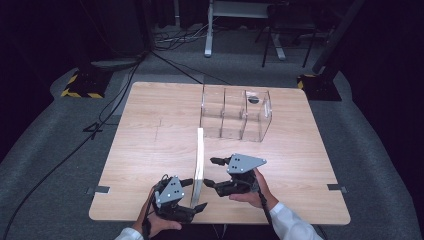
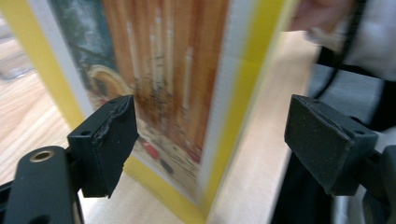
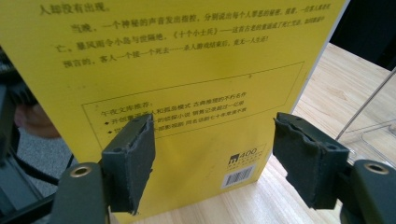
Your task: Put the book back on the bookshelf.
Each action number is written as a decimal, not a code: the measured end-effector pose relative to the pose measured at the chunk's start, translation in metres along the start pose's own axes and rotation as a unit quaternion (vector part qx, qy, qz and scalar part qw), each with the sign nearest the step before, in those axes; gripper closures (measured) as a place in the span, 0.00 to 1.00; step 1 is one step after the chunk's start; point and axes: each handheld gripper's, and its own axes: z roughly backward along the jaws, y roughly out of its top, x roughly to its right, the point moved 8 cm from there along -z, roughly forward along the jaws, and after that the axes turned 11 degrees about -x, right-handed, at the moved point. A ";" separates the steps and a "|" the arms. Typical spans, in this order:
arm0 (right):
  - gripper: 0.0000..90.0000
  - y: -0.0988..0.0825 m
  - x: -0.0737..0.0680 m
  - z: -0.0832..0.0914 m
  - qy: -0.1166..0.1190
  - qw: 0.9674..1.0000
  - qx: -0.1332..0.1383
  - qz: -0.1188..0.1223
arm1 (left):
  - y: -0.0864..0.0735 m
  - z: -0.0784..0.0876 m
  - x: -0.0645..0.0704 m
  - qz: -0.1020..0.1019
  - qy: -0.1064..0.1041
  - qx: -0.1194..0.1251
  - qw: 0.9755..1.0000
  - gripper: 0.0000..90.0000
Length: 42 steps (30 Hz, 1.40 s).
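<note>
A yellow book (image 1: 199, 160) stood upright on its bottom edge near the middle of the wooden table (image 1: 150, 145), seen edge-on from above as a thin pale strip running from near to far. The left gripper (image 1: 195, 194) sat at the near end of the book, close to the table's near edge, with its 2 jaws spread wide and 1 on each side of the book's near edge; in the left gripper view the illustrated front cover (image 2: 163, 79) stood between the pads, the left pad looking just at the cover and the right pad well clear, so nothing was clamped. The right gripper (image 1: 211, 172) lay just to the right of the book, its 2 jaws also spread wide and pointing left toward the cover; in the right gripper view the yellow back cover (image 3: 187, 84), printed with text and a barcode (image 3: 238, 176), faced the camera between the parted pads, and whether the pads touched it could not be told. Neither gripper had a firm hold of the book. Beyond the book, toward the far right, stood a clear plastic organiser (image 1: 235, 114) with 3 compartments, well apart from both grippers.
</note>
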 end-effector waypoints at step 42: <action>0.53 -0.059 0.055 0.037 0.070 0.997 0.008 0.018 | 0.014 -0.026 -0.032 -0.056 -0.108 0.009 0.993 0.80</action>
